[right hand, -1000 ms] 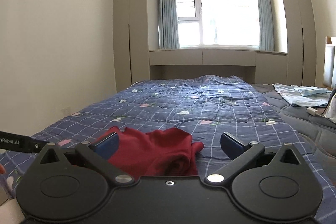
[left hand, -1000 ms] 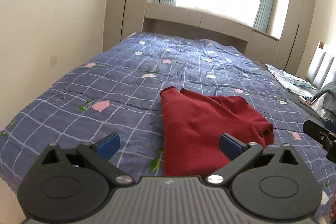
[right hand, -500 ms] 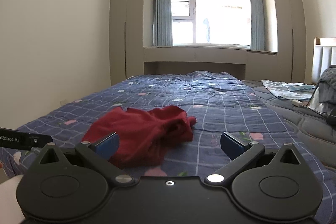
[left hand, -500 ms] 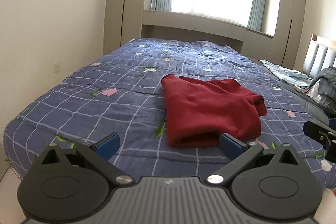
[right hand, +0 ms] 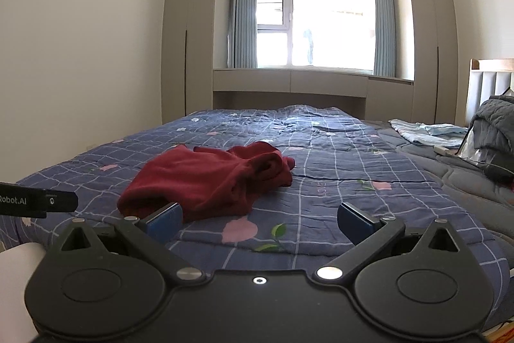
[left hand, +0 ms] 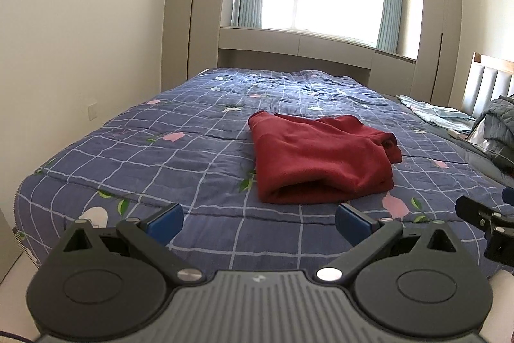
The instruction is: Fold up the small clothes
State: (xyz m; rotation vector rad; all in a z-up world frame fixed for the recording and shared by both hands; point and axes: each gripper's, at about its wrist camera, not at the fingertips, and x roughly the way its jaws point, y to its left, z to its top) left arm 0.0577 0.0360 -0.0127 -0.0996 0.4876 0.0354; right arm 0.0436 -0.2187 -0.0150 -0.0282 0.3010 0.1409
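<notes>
Left gripper (left hand: 258,219): fingers spread wide, holding nothing, clear of the bed's near edge. Right gripper (right hand: 260,221): likewise fully spread and empty. Red garment (left hand: 318,159) lies folded in a loose bundle on the blue checked quilt (left hand: 180,156), ahead of both grippers and touching neither. Light blue clothing (right hand: 427,130) sits well apart, near the headboard (right hand: 488,79).

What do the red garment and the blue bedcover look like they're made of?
Red garment: likely soft fleece or brushed knit; matte, slightly fuzzy surface with thick rounded folds. Blue bedcover: probably quilted cotton or a blend; matte, puffy stitched lines, printed grid and flowers.
</notes>
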